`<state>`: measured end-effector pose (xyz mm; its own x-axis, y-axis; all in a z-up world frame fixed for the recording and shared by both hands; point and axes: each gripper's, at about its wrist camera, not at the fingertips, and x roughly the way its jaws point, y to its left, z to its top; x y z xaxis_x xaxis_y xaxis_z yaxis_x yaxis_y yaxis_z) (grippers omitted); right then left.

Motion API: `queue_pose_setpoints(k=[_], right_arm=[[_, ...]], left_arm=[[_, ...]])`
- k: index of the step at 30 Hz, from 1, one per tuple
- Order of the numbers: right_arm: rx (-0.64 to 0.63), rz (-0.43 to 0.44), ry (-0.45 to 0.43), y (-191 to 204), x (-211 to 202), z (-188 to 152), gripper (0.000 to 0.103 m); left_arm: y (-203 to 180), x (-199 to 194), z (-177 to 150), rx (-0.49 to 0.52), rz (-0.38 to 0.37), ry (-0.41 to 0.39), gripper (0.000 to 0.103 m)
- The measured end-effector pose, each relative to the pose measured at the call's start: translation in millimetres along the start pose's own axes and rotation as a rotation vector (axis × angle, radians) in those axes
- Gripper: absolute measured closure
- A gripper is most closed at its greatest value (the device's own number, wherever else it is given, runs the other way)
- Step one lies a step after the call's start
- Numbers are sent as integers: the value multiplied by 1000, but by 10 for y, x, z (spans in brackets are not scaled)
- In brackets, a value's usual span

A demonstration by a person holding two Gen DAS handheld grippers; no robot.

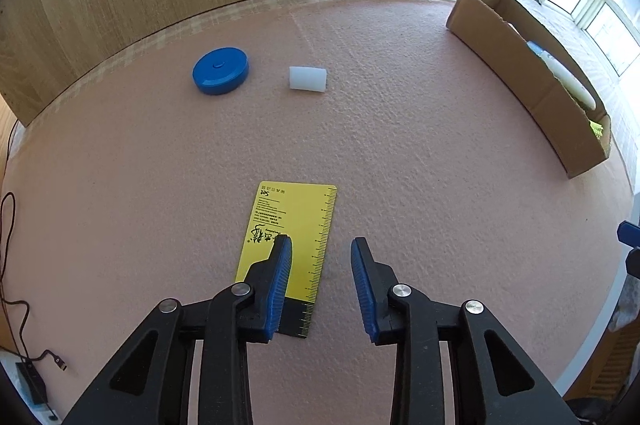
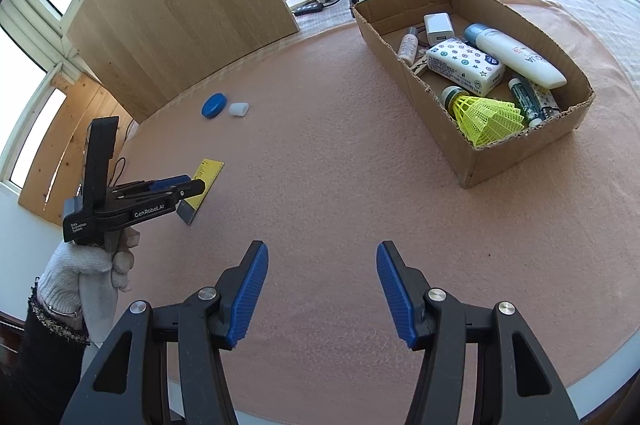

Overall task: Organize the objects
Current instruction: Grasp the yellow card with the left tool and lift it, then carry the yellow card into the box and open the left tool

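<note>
Left claw (image 1: pixel 321 245) hangs steeply nose-down over the near end of the yellow ruler card (image 1: pixel 294 225), which lies flat on the pink-covered counter (image 1: pixel 400 145). The card is not centred between the jaws. In the left wrist view the left finger (image 1: pixel 280 273) stands over the card's face, while the right finger sits over bare cloth just past the card's scaled edge. The jaws are parted to a moderate gap and nothing is pinched; whether either tip touches the card cannot be told.

The card's long axis runs away from the claw, roughly in line with its pointing direction, so the jaws close across the short width. Judgement: a shift toward the card's far long edge, or a lower approach at the scaled edge, seems needed before a flat card can be lifted.

Right claw (image 2: pixel 322 257) is released, empty, over bare counter well apart from the card. The left claw (image 2: pixel 188 185) is clearly the nearer one.

Cardboard box (image 2: pixel 480 161), the likely destination, lies on the right side and already holds a shuttlecock, bottles, tissue pack and charger. Blue round lid (image 1: pixel 220 70) and white cap (image 1: pixel 307 78) remain at the far edge of the counter, near each other.
</note>
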<state>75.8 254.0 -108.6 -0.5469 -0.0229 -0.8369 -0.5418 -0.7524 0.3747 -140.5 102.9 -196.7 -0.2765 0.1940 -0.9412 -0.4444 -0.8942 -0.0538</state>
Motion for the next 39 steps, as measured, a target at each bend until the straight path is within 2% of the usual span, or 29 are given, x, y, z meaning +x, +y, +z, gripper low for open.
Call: queue_pose_setpoints(k=[2, 4, 9, 17, 19, 22, 31, 39], right_arm=[[-1, 0, -2, -29, -21, -2, 50], [4, -1, -5, -68, -36, -1, 50], [17, 9, 4, -130, -10, 4, 50], [14, 22, 10, -139, -3, -14, 50], [21, 20, 11, -162, -5, -12, 50], [32, 21, 12, -192, -15, -15, 50], [41, 21, 8, -226, -13, 11, 50], [38, 20, 5, -280, -31, 6, 50]], left_arm=[[-22, 22, -32, 15, 9, 21, 47], [7, 53, -49, 10, 25, 28, 40], [141, 138, -34, -12, 59, 51, 40], [131, 238, -34, 37, 26, 104, 40], [100, 237, -40, 55, 33, 100, 40], [101, 215, -48, 51, 20, 94, 49], [-7, 106, -119, 54, 1, 74, 49], [-280, -205, 127, 79, -37, -10, 49]])
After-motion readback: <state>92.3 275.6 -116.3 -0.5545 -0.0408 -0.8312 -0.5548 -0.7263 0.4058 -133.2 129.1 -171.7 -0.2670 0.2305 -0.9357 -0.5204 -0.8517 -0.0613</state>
